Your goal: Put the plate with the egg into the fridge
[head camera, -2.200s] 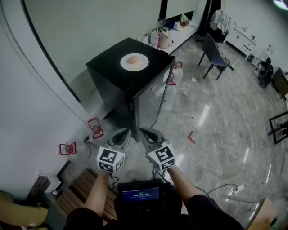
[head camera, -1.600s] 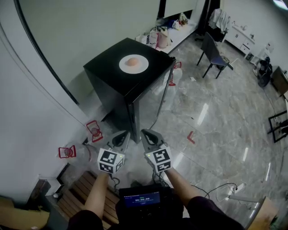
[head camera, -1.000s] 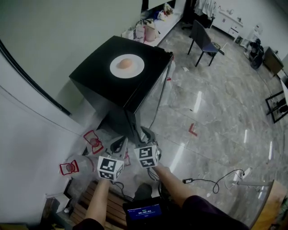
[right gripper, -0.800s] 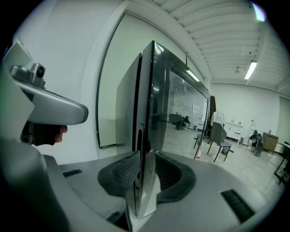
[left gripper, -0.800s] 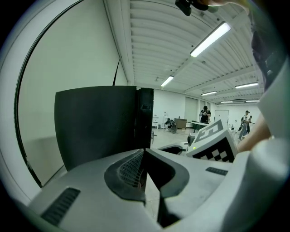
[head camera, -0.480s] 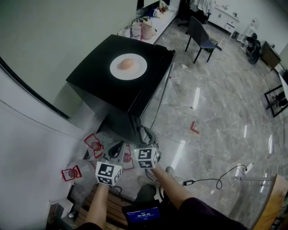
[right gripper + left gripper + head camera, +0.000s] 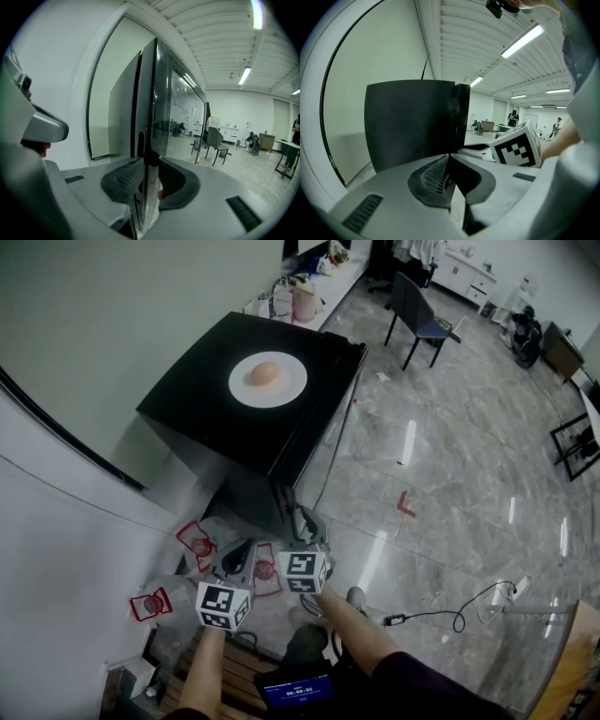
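Note:
A white plate (image 7: 267,381) with a brown egg (image 7: 265,373) lies on top of the black fridge (image 7: 211,423), whose glass door (image 7: 323,442) is closed. My right gripper (image 7: 298,521) is low at the door's near edge. In the right gripper view the door edge (image 7: 145,117) runs between the pads, and the right gripper (image 7: 147,165) is shut on it. My left gripper (image 7: 241,555) hangs just left of it, apart from the fridge. The left gripper (image 7: 450,158) is shut with nothing in it, facing the dark fridge side (image 7: 408,122).
Red-framed items (image 7: 197,542) lie on the floor by the wall at the fridge's foot. A chair (image 7: 417,320) and bags (image 7: 291,301) stand beyond the fridge. A red tape mark (image 7: 405,505) and a cable (image 7: 441,615) lie on the tiled floor. Wooden slats (image 7: 230,667) are below my hands.
The view has closed in on the fridge. Both grippers have sunk toward the fridge's front corner, and the right one has come onto the door's edge. The plate and egg have not moved.

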`<state>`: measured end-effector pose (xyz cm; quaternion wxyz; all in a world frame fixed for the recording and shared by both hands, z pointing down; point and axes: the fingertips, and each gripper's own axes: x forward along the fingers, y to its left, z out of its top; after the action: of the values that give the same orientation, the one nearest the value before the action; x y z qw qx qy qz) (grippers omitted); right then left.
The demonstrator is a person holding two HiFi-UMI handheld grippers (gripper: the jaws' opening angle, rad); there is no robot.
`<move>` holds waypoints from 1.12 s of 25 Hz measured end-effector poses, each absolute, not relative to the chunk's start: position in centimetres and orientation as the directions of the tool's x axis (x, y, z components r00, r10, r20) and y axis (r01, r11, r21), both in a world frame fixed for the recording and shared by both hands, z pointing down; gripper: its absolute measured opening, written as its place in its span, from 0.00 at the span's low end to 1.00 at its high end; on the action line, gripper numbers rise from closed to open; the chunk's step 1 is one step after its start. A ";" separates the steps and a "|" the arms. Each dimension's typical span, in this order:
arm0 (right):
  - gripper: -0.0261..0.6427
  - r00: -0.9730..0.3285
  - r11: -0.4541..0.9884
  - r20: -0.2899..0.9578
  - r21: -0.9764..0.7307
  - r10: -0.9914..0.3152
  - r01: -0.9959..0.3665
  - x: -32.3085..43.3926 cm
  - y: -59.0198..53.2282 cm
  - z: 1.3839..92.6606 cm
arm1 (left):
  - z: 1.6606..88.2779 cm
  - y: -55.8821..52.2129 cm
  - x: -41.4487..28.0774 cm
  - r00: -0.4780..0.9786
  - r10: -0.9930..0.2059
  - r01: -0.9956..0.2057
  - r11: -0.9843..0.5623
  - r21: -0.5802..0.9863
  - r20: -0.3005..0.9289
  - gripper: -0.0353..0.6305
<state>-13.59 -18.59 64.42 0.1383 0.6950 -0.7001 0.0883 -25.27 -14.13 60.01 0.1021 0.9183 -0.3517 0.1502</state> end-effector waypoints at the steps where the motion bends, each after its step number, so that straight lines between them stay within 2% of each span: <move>1: 0.18 0.003 0.018 0.320 0.064 -0.947 -0.998 -13.6 -18.5 64.5 | 60.1 -14.0 -25.2 0.708 -0.614 -0.676 -0.733 0.081 0.350 0.07; 9: 0.17 -0.052 0.054 0.335 -0.004 -0.941 -0.999 -13.6 -18.2 64.1 | 59.8 -13.5 -24.2 0.717 -0.605 -0.665 -0.743 0.078 0.346 0.07; 19: 0.16 -0.109 0.103 0.335 -0.036 -0.936 -0.994 -13.3 -17.8 64.0 | 58.8 -13.5 -21.1 0.763 -0.549 -0.596 -0.801 0.045 0.341 0.07; 24: 0.14 -0.082 0.067 0.303 -0.059 -0.950 -0.996 -9.6 -14.7 64.0 | 58.7 -14.0 -19.4 0.792 -0.517 -0.560 -0.827 0.050 0.324 0.07; 28: 0.13 -0.166 0.148 0.282 -0.083 -0.945 -0.985 -6.0 -12.2 64.3 | 58.8 -13.5 -15.6 0.855 -0.418 -0.461 -0.884 0.079 0.308 0.07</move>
<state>-6.01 -12.19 64.27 0.0816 0.6407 -0.7533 0.1242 -15.55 -13.50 58.81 0.0753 0.9601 -0.2287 0.1425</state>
